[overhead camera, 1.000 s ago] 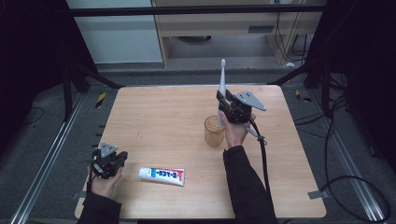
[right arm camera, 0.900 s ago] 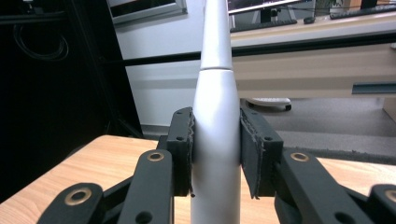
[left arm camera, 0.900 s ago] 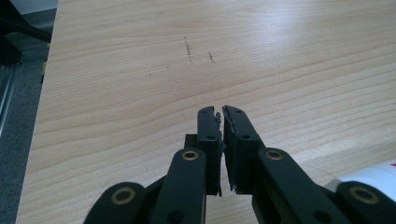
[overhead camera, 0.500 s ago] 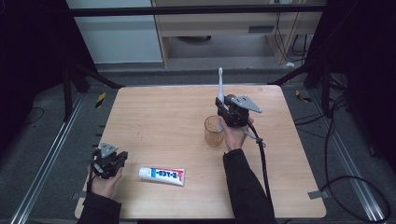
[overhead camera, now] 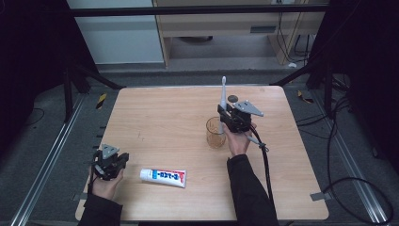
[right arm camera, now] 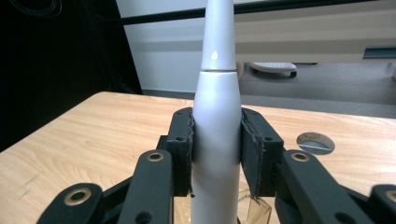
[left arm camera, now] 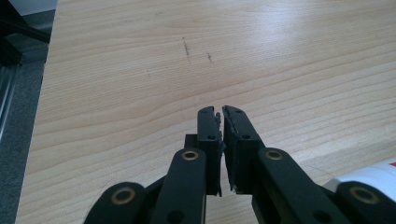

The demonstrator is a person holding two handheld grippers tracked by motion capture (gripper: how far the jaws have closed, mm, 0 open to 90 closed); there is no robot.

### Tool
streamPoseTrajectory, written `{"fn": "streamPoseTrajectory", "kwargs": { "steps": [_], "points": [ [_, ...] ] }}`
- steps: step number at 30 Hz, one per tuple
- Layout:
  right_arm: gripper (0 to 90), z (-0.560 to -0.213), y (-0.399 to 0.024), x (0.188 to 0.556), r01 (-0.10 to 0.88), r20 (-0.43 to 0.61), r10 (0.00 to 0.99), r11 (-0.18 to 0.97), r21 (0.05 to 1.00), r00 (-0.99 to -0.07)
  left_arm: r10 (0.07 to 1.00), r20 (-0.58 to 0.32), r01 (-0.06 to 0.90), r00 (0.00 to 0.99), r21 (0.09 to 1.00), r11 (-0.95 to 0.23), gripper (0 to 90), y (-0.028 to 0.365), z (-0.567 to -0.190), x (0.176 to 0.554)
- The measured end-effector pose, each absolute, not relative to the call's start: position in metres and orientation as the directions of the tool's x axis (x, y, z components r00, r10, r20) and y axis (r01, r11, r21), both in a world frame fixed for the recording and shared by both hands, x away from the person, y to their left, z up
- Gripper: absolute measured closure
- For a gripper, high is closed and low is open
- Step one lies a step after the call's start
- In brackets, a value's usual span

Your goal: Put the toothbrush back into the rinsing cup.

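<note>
A white electric toothbrush stands upright between the pads of my right gripper, which is shut on its handle. In the high view that right gripper holds the toothbrush over a clear amber cup right of the table's middle; the handle's lower end reaches into the cup. My left gripper rests at the front left, and its jaws are shut with nothing between them. A white toothpaste tube lies flat to its right, its edge showing beside the left gripper.
The wooden table has a round cable hole behind the right gripper, also seen as a hole. Metal frame rails run along the table's left and right. A black cable trails from the right gripper.
The right gripper has come down with the toothbrush, bringing its lower end into the cup. The left gripper and the tube have stayed put.
</note>
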State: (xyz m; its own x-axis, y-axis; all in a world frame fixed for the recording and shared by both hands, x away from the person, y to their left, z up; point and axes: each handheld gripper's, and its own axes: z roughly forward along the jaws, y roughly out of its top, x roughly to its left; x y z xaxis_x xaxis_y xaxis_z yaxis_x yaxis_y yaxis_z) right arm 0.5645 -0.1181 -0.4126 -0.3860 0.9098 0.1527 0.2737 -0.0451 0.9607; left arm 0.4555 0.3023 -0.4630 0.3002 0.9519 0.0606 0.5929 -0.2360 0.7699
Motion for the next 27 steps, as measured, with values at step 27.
{"fn": "streamPoseTrajectory", "kwargs": {
  "steps": [27],
  "points": [
    [66.7, -0.427, -0.126, 0.542, 0.348, 0.105, 0.897, 0.057, 0.936, -0.429, 0.949, 0.067, 0.592, 0.308, 0.768, -0.246, 84.2, 0.300, -0.463, 0.455]
  ]
}}
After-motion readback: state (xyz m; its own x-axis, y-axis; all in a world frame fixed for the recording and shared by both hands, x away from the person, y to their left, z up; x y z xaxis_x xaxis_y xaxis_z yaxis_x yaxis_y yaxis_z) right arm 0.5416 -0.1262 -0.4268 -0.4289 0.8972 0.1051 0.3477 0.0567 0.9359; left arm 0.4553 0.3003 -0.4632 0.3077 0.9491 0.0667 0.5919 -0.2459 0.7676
